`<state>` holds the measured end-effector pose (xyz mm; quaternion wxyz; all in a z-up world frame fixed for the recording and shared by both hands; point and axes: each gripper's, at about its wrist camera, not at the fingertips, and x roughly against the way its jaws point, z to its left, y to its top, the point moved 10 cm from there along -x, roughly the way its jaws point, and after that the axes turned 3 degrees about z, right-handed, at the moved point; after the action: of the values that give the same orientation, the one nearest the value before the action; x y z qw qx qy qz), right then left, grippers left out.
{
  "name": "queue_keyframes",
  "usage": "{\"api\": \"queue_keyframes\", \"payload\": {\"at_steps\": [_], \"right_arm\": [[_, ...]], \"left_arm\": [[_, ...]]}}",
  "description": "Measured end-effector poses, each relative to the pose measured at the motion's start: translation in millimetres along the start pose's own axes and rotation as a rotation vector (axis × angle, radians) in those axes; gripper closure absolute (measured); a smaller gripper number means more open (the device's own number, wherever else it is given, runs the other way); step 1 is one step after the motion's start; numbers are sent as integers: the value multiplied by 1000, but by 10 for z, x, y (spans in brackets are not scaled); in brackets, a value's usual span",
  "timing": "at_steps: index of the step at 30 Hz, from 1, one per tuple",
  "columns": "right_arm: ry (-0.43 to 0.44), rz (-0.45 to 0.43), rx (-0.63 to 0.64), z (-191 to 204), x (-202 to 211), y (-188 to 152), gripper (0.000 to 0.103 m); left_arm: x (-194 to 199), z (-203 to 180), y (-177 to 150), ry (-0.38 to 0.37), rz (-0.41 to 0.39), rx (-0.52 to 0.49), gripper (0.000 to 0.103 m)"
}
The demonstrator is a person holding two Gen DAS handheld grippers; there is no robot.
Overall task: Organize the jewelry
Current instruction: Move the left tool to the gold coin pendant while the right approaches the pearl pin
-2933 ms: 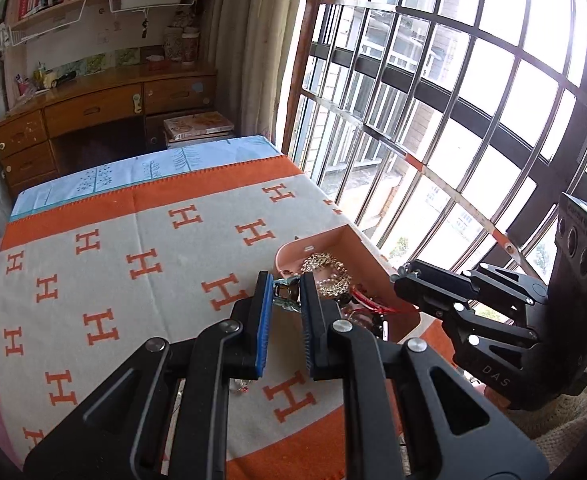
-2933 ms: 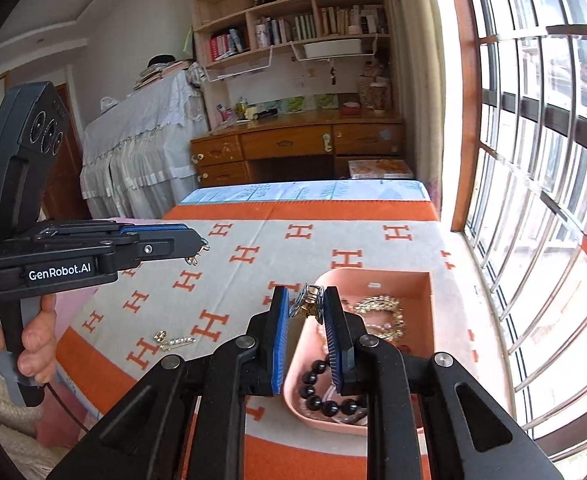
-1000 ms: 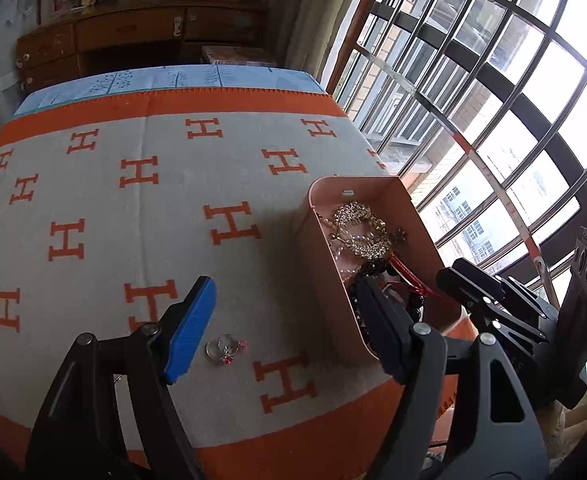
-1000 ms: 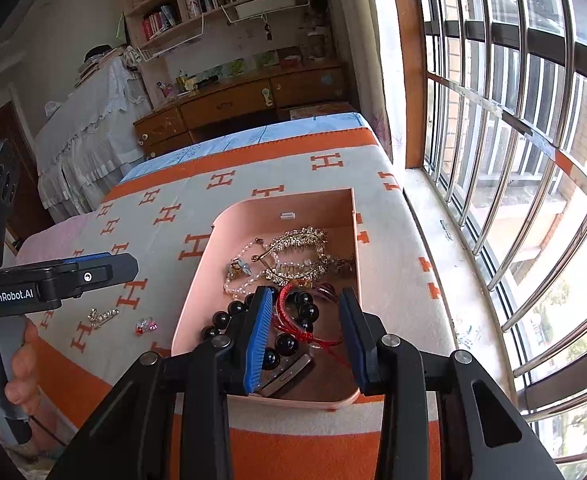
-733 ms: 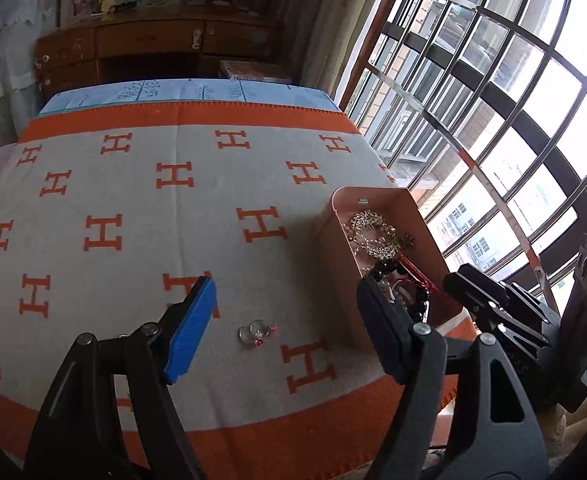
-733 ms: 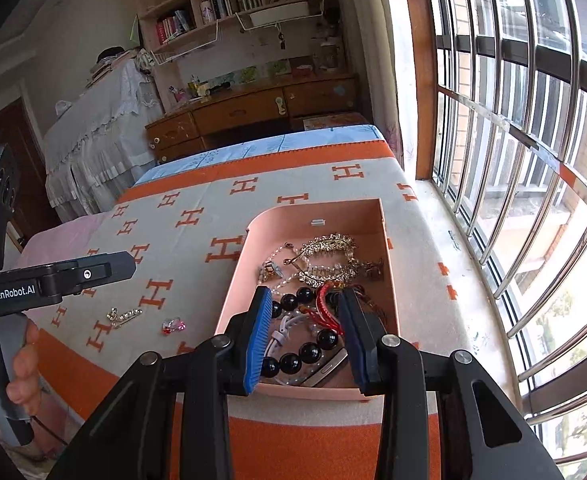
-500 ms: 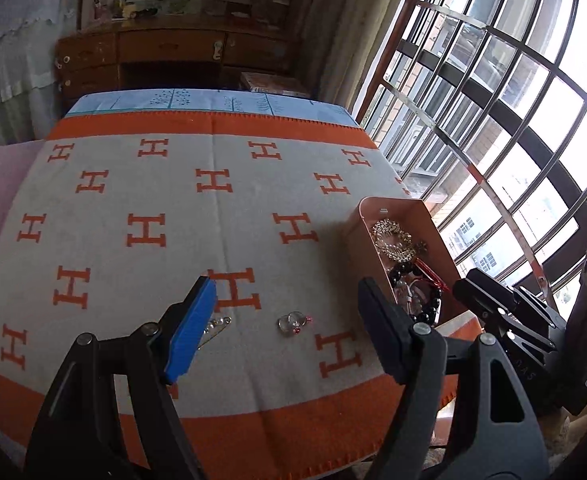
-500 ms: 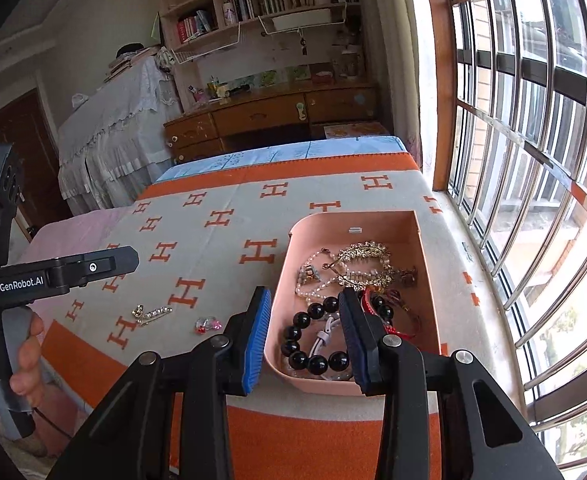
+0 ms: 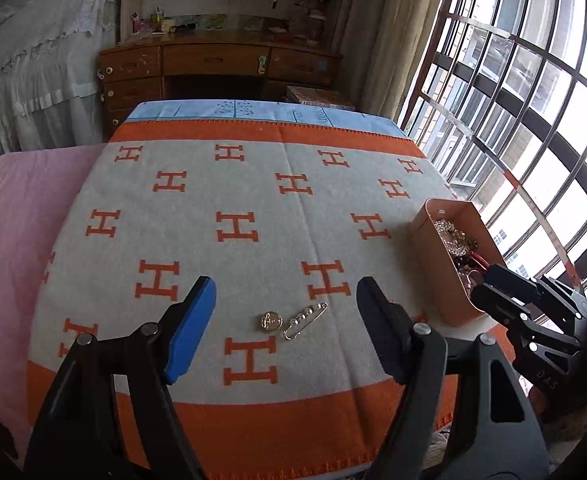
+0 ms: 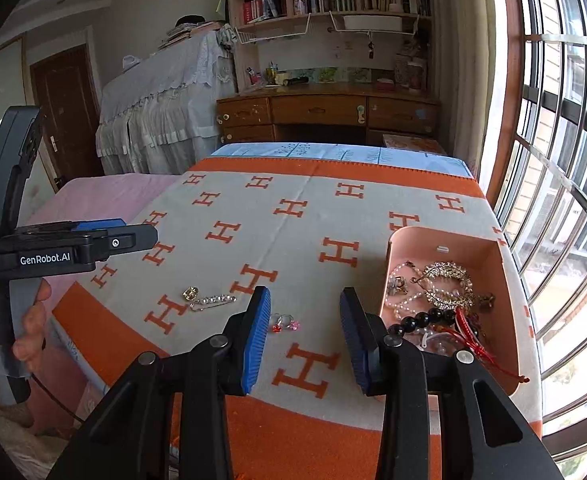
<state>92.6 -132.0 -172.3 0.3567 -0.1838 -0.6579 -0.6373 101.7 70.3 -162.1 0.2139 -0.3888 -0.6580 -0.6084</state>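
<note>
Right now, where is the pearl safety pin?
The pearl safety pin lies on the blanket, just right of the gold round brooch, between the open left gripper's fingers and left of the pink box.

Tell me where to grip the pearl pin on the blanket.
Take the pearl pin from above, fingers across its beaded middle. It lies flat and slanted on the blanket, so pinching its narrow width probably holds best. Keep clear of the gold brooch beside its looped end.

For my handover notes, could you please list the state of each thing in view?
Left gripper: open, empty.
Right gripper: open, empty.
Pink box: lidless, holding jewelry.
Round brooch: loose on blanket.
Pearl pin: loose beside brooch.
Red earrings: loose on blanket.
</note>
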Motion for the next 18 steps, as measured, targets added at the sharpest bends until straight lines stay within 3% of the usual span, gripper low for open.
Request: {"api": "queue_keyframes", "payload": {"at_steps": [12, 18], "right_arm": [[65, 74, 131, 460, -417, -179, 66], [94, 106, 157, 587, -605, -248, 66]], "left_arm": [[-410, 52, -317, 11, 73, -103, 33], [-664, 125, -391, 13, 119, -127, 51]]}}
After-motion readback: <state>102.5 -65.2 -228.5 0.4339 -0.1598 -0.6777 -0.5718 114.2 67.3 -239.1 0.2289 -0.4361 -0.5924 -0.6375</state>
